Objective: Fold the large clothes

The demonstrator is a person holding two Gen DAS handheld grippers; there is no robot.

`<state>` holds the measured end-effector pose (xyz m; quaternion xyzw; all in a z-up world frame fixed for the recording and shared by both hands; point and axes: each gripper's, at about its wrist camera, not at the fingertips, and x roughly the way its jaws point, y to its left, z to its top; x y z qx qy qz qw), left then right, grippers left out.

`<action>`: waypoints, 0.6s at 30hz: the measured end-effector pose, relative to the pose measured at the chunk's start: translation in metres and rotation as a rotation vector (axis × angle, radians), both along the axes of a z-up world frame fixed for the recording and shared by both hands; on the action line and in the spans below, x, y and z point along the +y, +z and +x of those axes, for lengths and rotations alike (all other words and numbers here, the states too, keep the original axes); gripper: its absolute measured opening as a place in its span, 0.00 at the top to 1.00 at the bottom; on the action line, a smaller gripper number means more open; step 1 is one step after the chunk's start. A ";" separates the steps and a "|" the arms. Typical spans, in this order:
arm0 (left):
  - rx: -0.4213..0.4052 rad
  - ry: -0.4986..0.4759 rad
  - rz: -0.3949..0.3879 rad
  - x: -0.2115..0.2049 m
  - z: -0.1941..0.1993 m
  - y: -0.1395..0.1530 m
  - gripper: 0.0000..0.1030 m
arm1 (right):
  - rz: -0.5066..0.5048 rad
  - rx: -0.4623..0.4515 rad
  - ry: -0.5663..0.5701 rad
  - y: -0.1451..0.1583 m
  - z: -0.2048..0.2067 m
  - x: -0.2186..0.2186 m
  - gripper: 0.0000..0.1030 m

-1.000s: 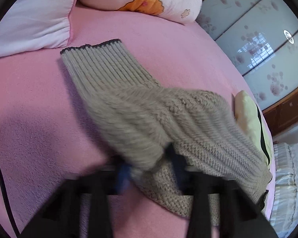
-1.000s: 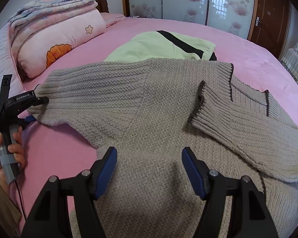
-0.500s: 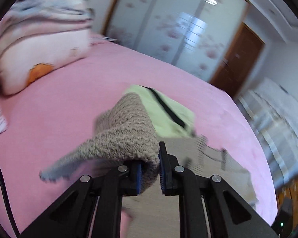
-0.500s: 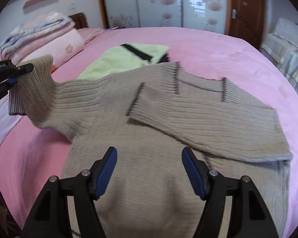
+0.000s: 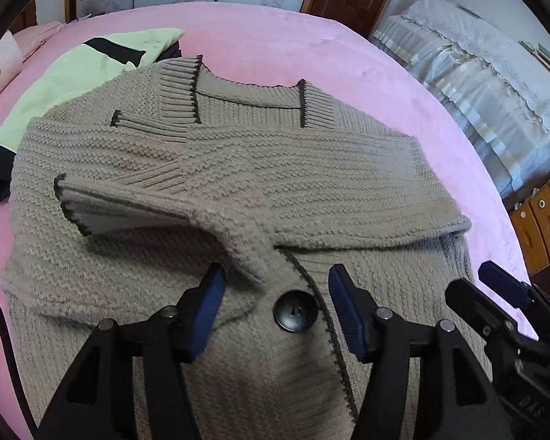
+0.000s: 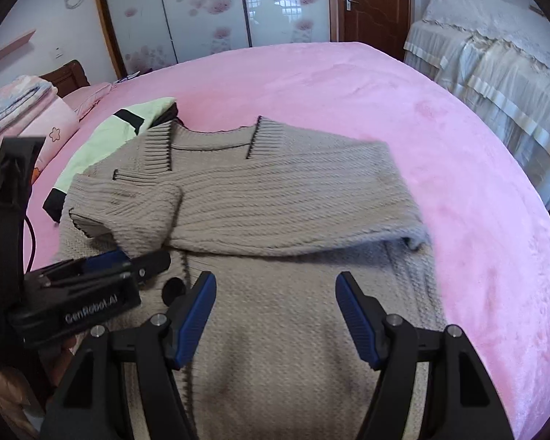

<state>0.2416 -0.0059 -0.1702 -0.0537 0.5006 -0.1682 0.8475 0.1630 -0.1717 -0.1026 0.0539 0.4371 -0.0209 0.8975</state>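
a: left gripper [image 5: 277, 293]?
b: jaws opening, nothing pinched; the taupe ribbed knit cardigan sleeve [image 5: 157, 198] lies just ahead, its cuff pointing left.
a: right gripper [image 6: 275, 306]?
b: spread and empty, over the chunky taupe knit cardigan [image 6: 275, 227], which runs lengthwise away on the pink plush bedspread [image 6: 440, 117].
a: counts?
b: one cardigan, two sleeves crossed over its chest, one black round button [image 5: 296, 311]. left is nearer that sleeve.

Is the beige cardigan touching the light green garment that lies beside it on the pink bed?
Touching. In the left wrist view the beige cardigan overlaps the near edge of the light green garment, with no pink bed showing between them.
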 end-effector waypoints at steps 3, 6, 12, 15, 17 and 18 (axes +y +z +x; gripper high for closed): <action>-0.021 -0.012 -0.018 0.012 -0.014 0.017 0.41 | 0.010 -0.007 0.015 0.002 0.001 0.002 0.34; -0.092 0.013 -0.016 0.035 -0.023 0.043 0.28 | 0.025 -0.032 0.065 0.011 0.003 0.015 0.34; -0.194 0.178 0.169 0.111 -0.051 0.068 0.18 | -0.013 -0.090 0.207 0.032 0.021 0.066 0.34; -0.137 0.240 0.225 0.144 -0.050 0.051 0.18 | -0.025 -0.088 0.280 0.034 0.033 0.092 0.34; -0.101 0.257 0.244 0.156 -0.045 0.036 0.18 | -0.049 -0.077 0.345 0.032 0.039 0.115 0.34; -0.083 0.264 0.265 0.161 -0.042 0.027 0.18 | -0.071 -0.069 0.393 0.029 0.043 0.130 0.34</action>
